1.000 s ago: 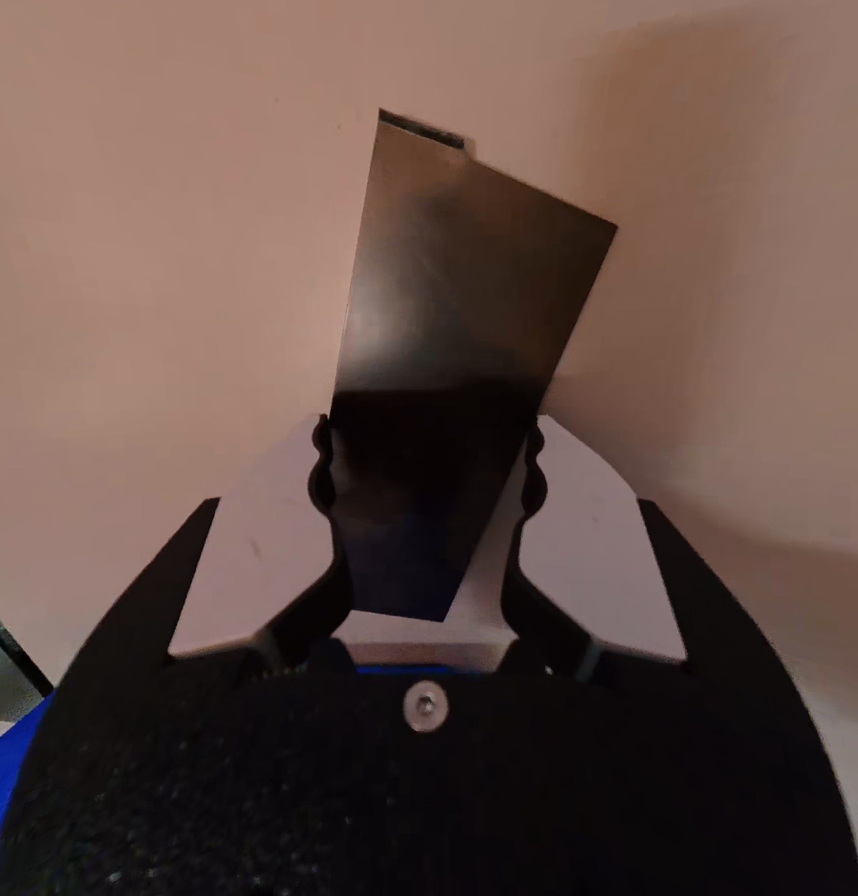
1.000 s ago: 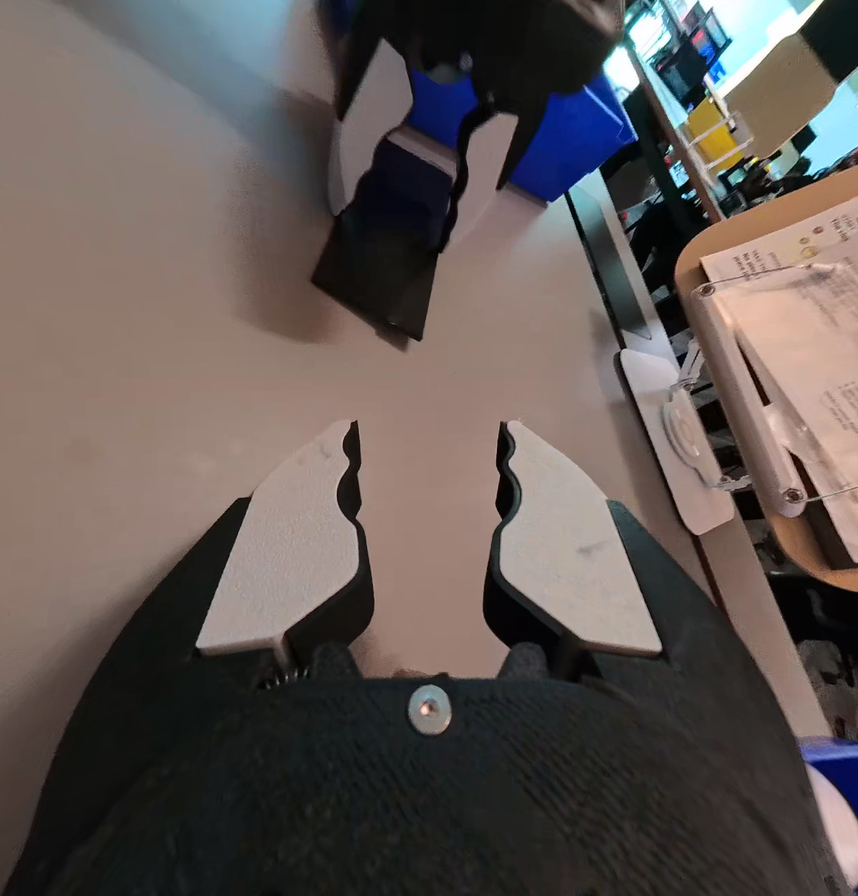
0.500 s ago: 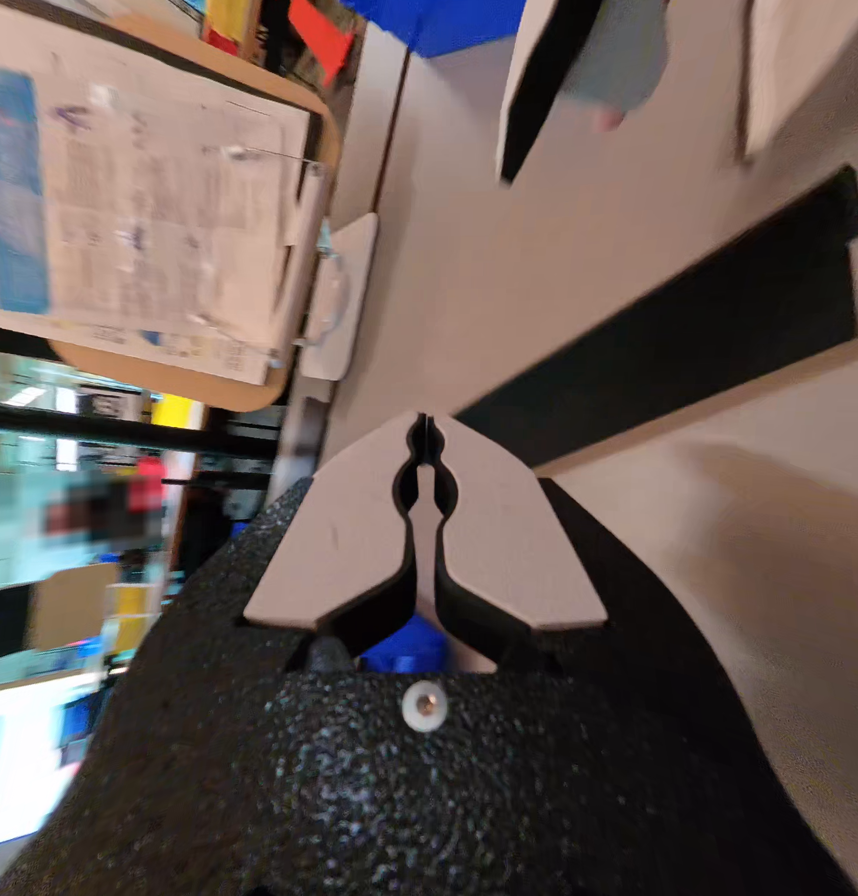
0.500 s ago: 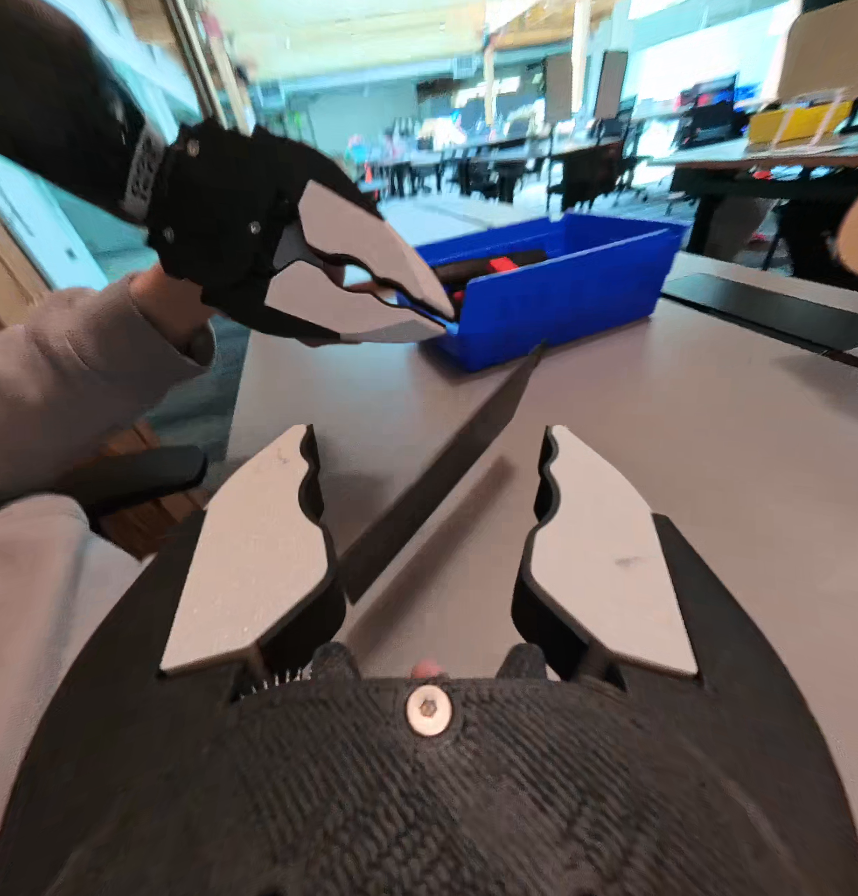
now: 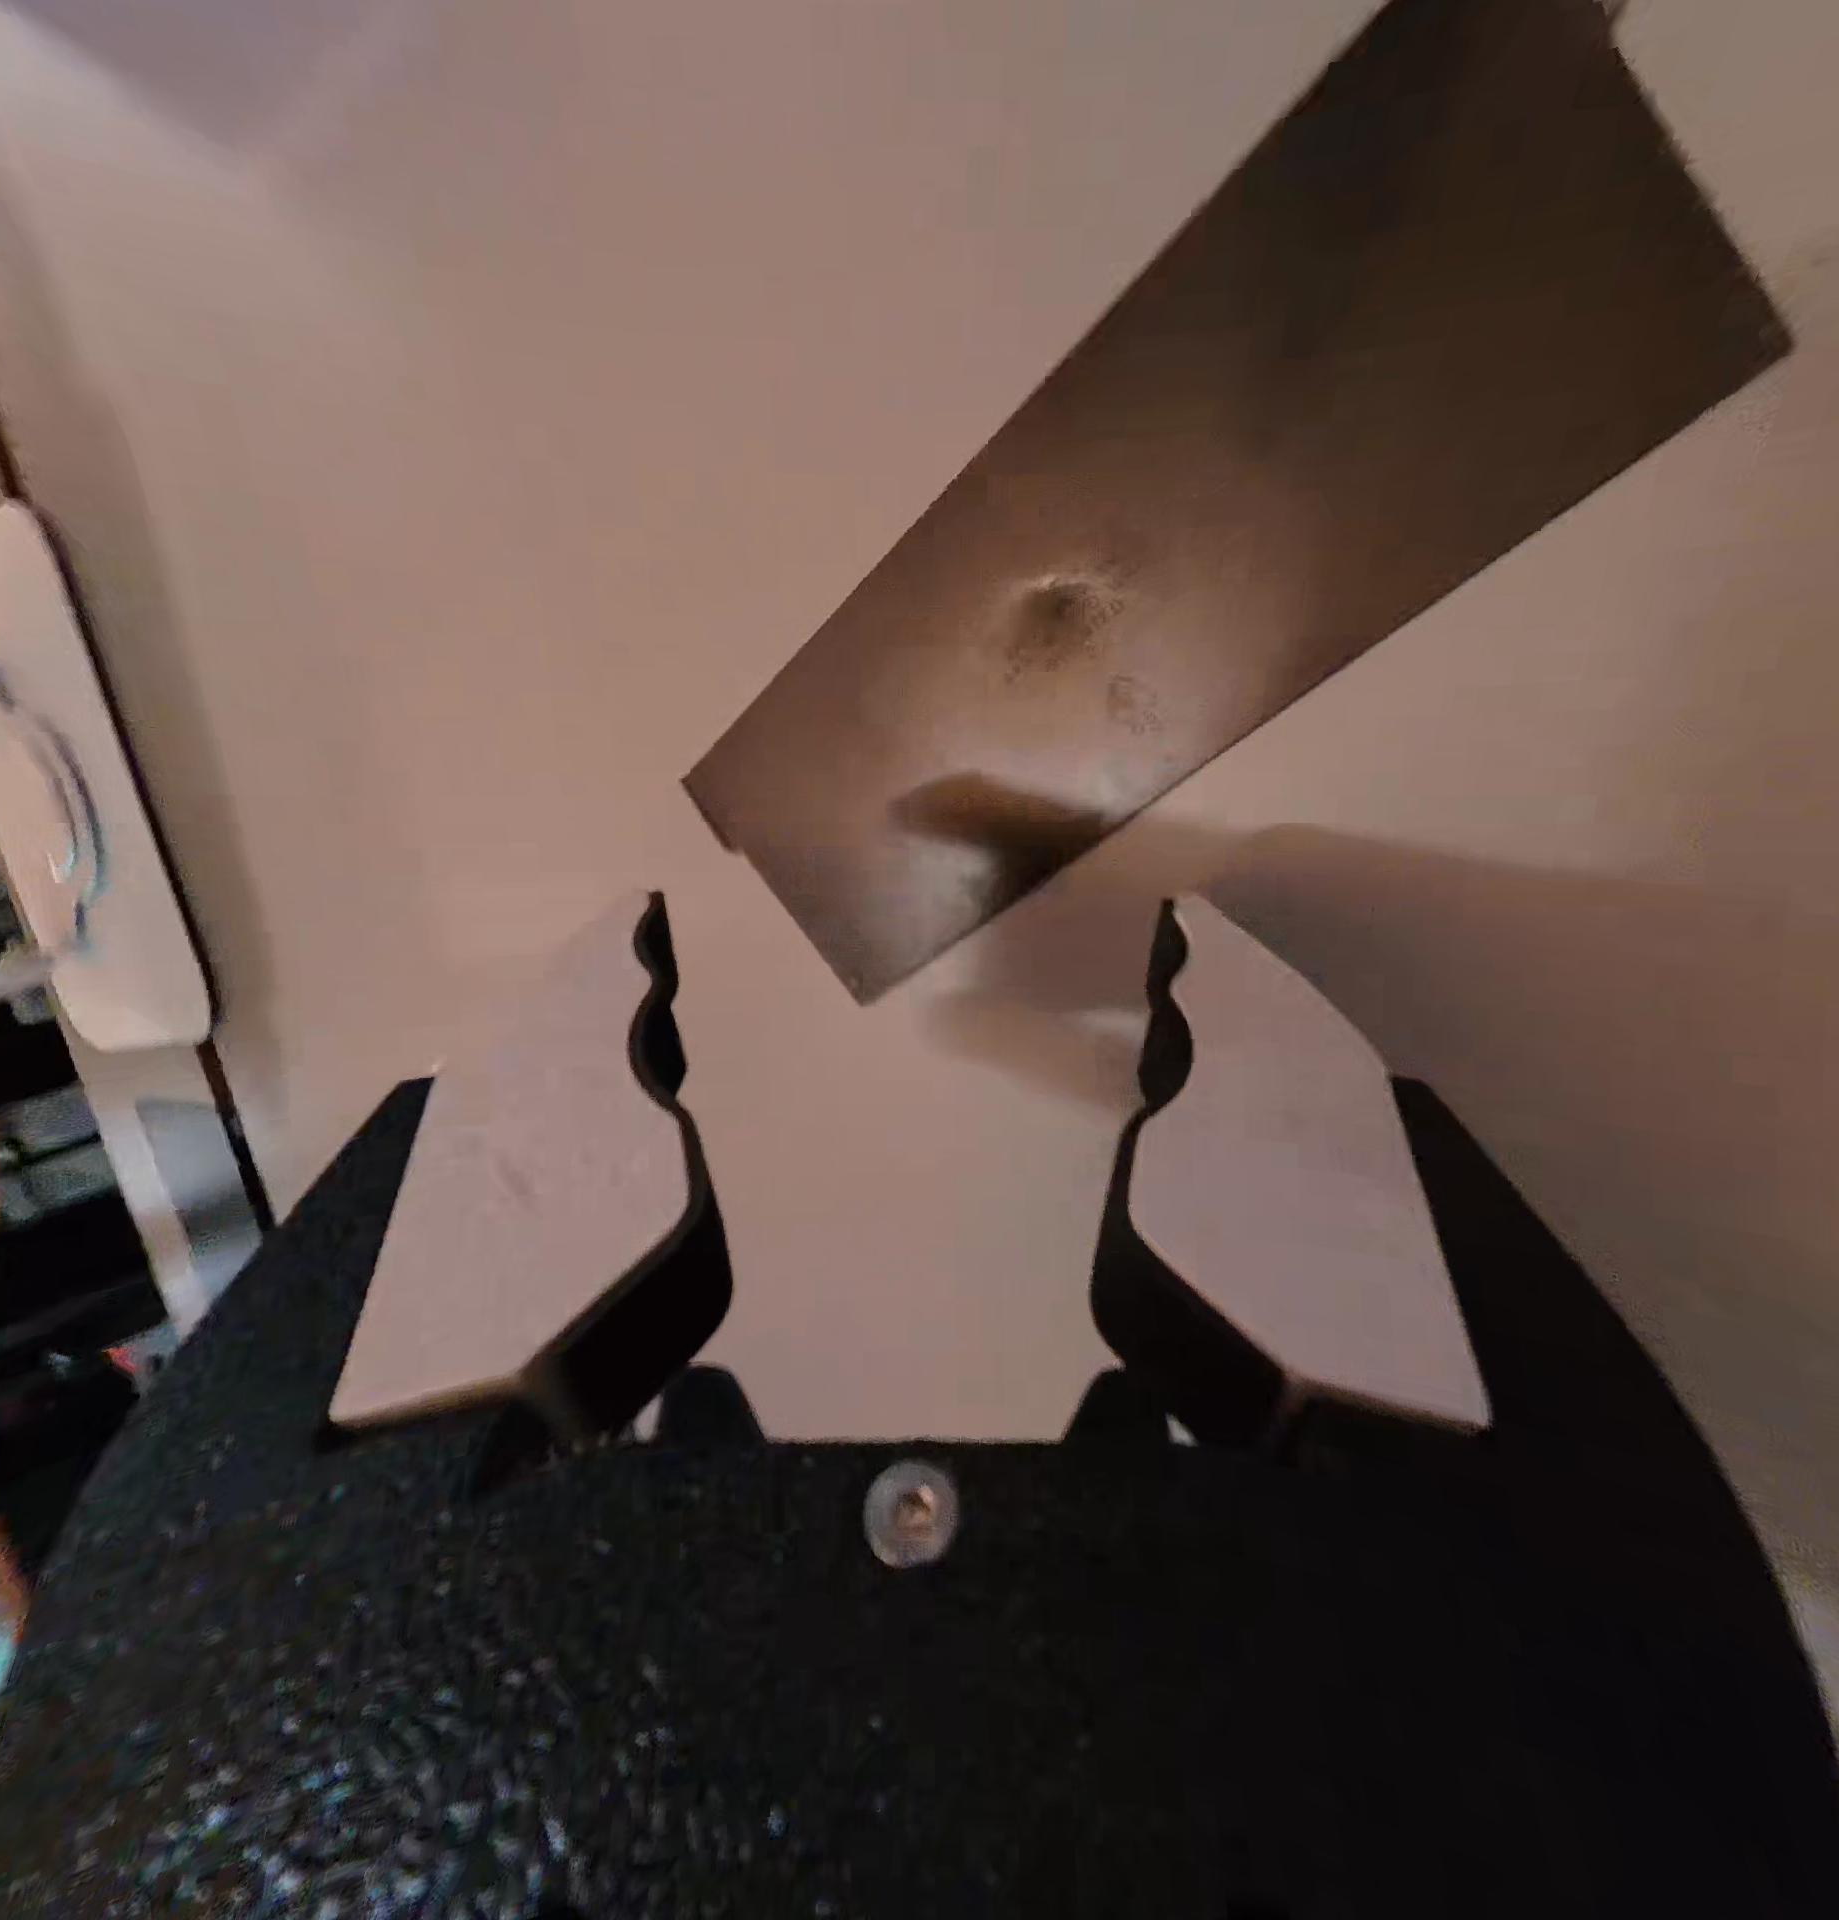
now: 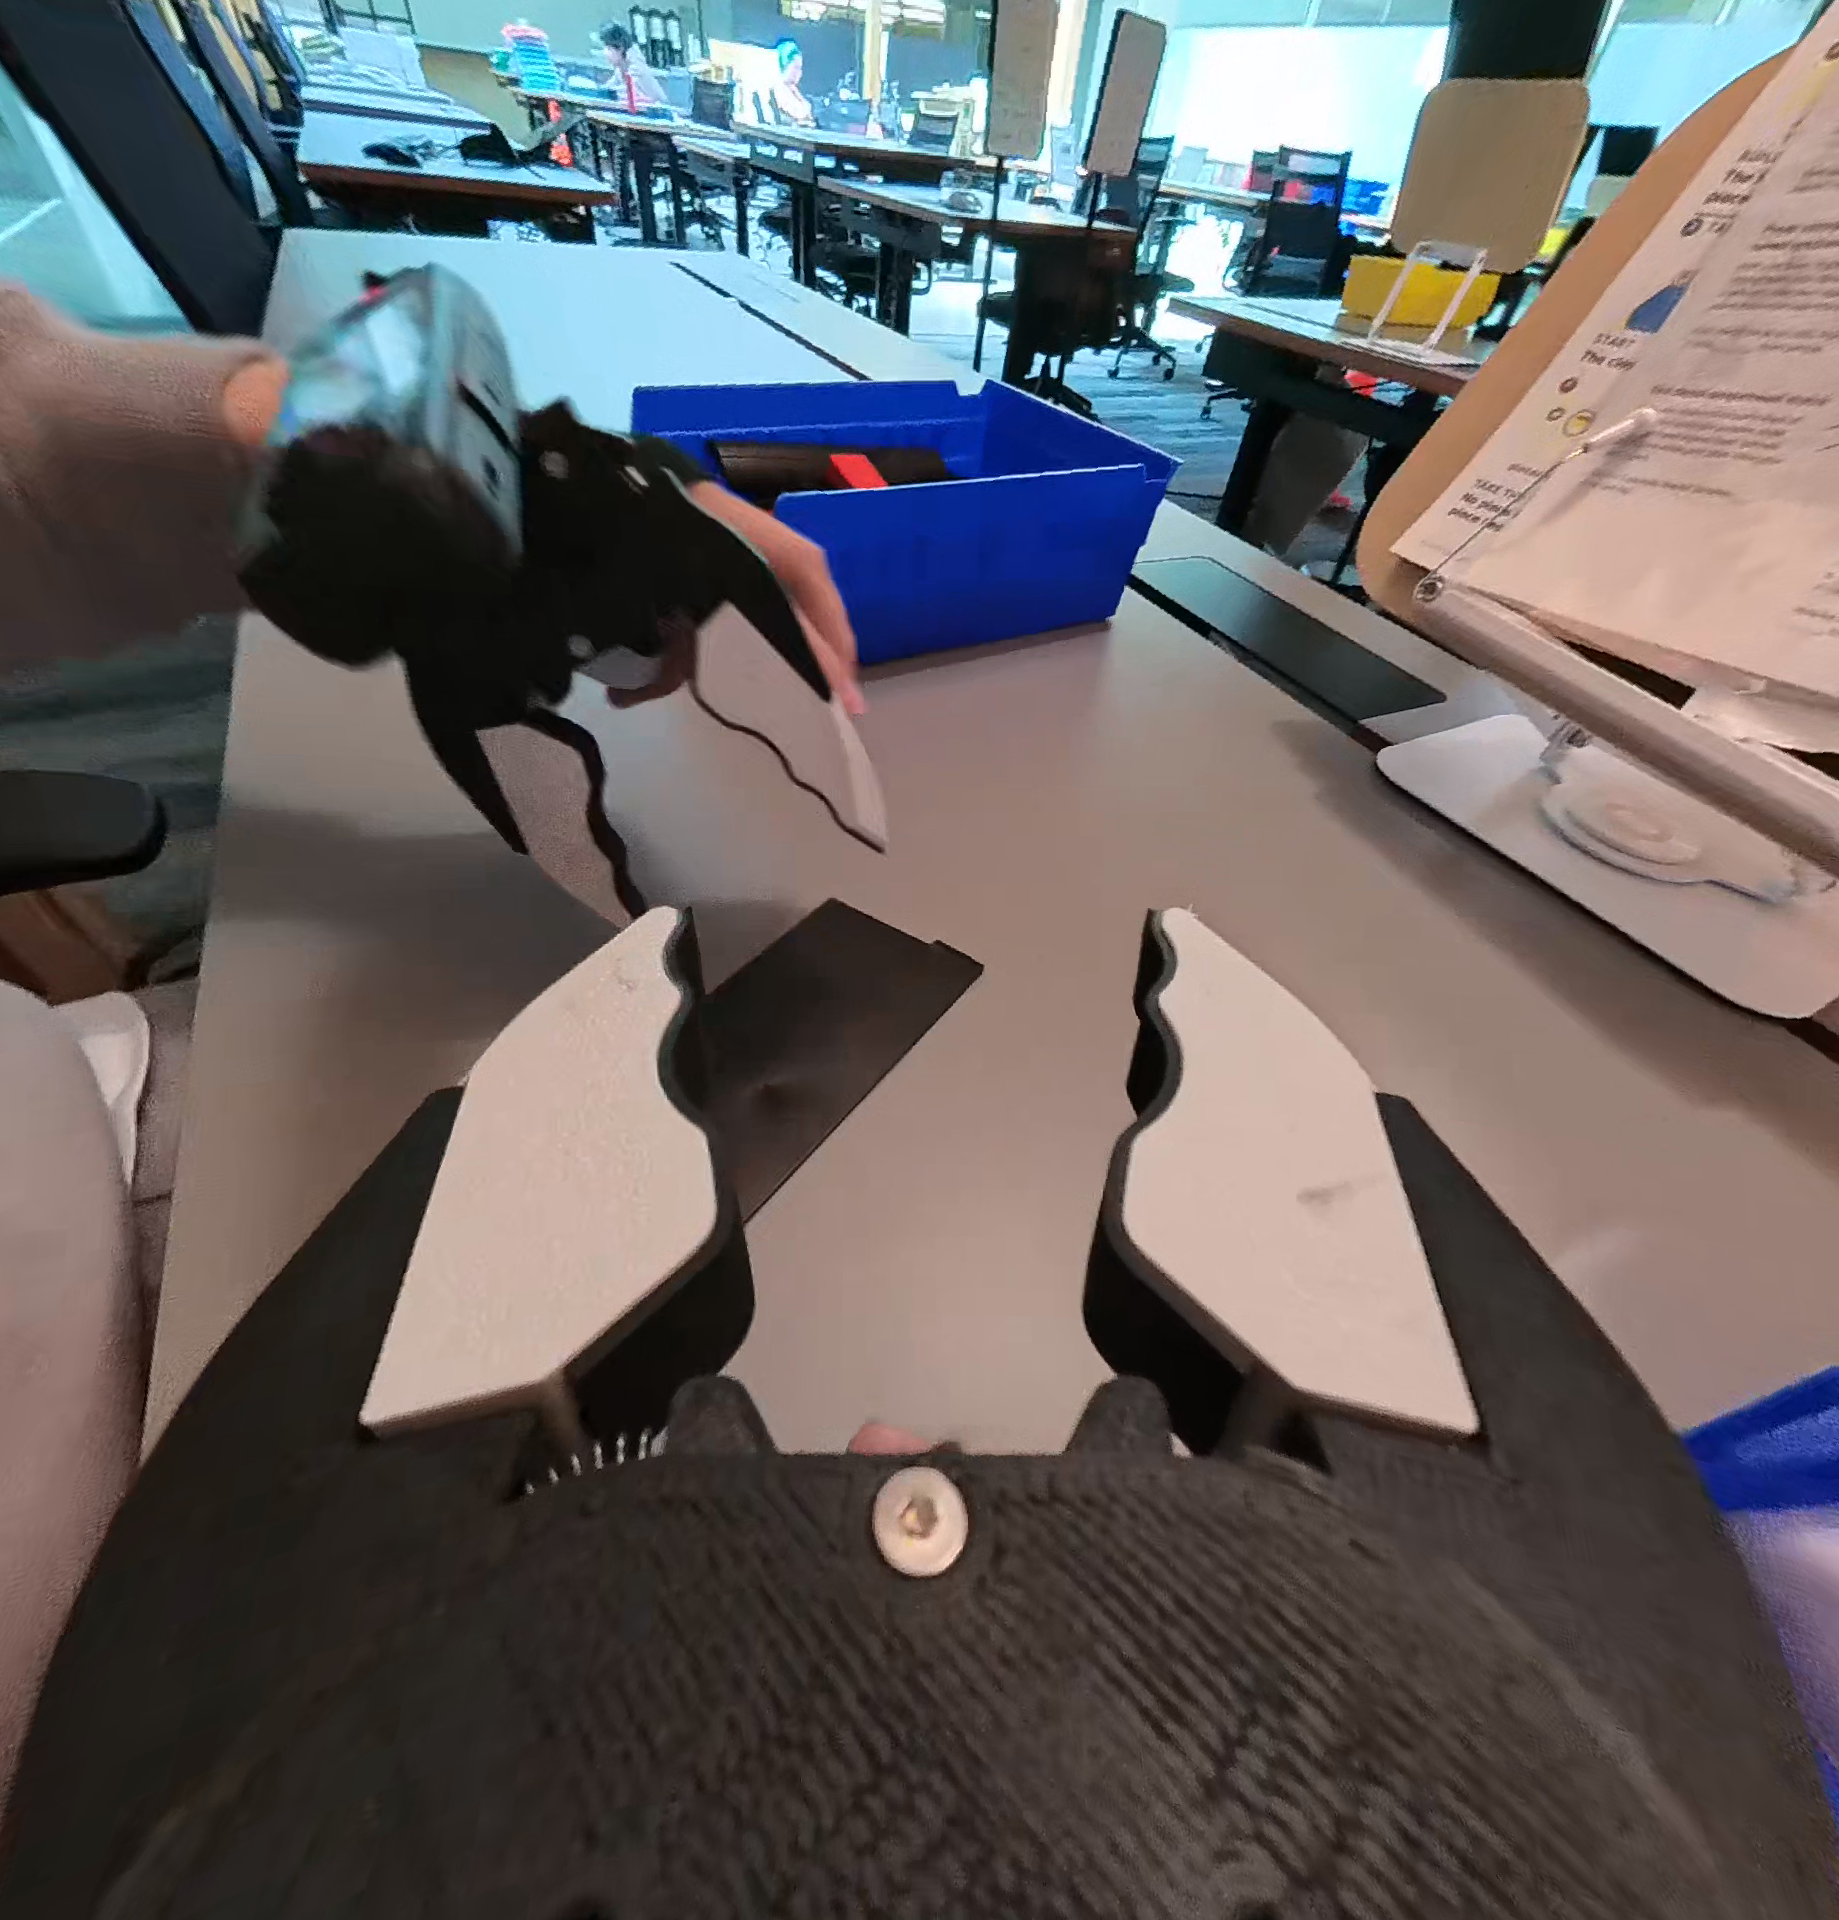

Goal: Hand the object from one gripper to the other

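The object is a flat black rectangular plate [image 5: 1258,499] lying on the grey table. My left gripper [image 5: 910,914] is open and empty, and the plate's near corner lies just beyond its fingertips. In the right wrist view the plate [image 6: 821,1029] lies ahead and to the left, partly hidden behind the left finger [image 6: 572,1164]. My right gripper [image 6: 915,920] is open and empty, low over the table. The left gripper [image 6: 754,878] shows there too, pointing down over the plate's far end.
A blue bin [image 6: 946,540] holding dark and red parts stands farther back on the table [image 6: 1050,831]. A document stand with papers [image 6: 1642,436] on a white base [image 6: 1517,821] is at the right. A person's sleeve [image 6: 73,457] is at the left. My right fingertips sit around 15 cm from my left ones.
A second ago my left gripper was shut on the plate. Half a second ago it was shut and empty with the plate on the table. Now it is open. The right gripper stayed open.
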`<state>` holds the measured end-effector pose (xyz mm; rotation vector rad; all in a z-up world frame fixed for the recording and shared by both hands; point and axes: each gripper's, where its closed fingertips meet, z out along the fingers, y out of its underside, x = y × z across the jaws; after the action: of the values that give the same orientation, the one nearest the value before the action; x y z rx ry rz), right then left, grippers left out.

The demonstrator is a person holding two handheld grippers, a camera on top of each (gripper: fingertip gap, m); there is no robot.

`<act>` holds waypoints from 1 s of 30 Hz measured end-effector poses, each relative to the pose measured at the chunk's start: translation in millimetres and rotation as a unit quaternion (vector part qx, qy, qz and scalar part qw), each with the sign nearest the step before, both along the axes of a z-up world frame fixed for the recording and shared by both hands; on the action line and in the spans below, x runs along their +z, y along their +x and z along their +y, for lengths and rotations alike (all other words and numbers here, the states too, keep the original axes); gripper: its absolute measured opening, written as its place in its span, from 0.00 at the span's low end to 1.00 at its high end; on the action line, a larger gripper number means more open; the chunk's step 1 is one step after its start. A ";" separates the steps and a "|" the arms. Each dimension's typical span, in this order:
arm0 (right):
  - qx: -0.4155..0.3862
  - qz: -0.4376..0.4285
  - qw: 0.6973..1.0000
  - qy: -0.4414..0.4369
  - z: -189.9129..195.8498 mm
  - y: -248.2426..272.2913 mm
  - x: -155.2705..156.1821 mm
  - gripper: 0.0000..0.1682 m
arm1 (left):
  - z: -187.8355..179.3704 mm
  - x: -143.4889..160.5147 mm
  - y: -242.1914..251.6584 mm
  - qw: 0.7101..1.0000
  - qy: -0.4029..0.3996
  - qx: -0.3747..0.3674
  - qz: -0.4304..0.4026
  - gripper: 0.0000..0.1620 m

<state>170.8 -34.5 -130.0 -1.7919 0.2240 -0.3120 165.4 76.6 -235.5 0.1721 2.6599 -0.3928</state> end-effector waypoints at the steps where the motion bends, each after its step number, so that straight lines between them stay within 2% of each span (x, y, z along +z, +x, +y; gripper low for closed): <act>1: 0.010 0.000 1.000 -0.006 -2.3 -3.4 -1.6 0.48 | -1.9 -4.6 3.0 0.999 0.043 -0.022 0.000 0.56; 5: 0.024 -0.015 0.998 -0.061 -11.7 -7.0 -16.7 0.48 | 2.0 -21.7 13.3 0.973 0.219 -0.074 0.018 0.63; 9: 0.010 -0.024 0.992 -0.126 -24.4 0.4 -36.2 0.49 | -8.2 -26.0 27.0 0.961 0.256 -0.102 0.037 0.68; 13: 0.004 -0.025 0.989 -0.148 -32.2 3.4 -44.6 0.49 | -7.3 -35.2 39.7 0.952 0.283 -0.075 0.092 0.81; 14: 0.006 -0.024 0.989 -0.147 -33.6 3.1 -45.2 0.49 | -5.5 -38.2 39.6 0.946 0.294 -0.068 0.114 0.81; 16: 0.007 -0.020 0.990 -0.141 -36.8 3.5 -45.3 0.49 | -2.0 -42.8 35.9 0.933 0.318 -0.062 0.158 0.77; 20: -0.002 -0.015 0.991 -0.134 -43.7 7.5 -45.9 0.48 | -2.4 -41.7 39.0 0.929 0.333 -0.065 0.150 0.74; 23: -0.007 -0.020 0.991 -0.134 -47.4 9.7 -45.3 0.48 | -1.5 -40.7 35.7 0.937 0.306 -0.065 0.157 0.71; 25: -0.009 -0.022 0.991 -0.132 -48.2 10.1 -44.4 0.48 | 0.4 -38.7 30.2 0.943 0.282 -0.066 0.164 0.62; 26: -0.009 -0.024 0.991 -0.132 -47.9 10.2 -43.9 0.48 | 1.7 -37.5 27.5 0.946 0.271 -0.069 0.166 0.55; 30: -0.003 -0.031 0.989 -0.143 -43.8 7.7 -45.6 0.48 | 10.4 -36.5 19.9 0.957 0.225 -0.032 0.178 0.53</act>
<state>178.4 -78.3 -175.6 -2.0608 0.1458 -0.4204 185.3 87.1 -272.0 0.3564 3.0705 0.1943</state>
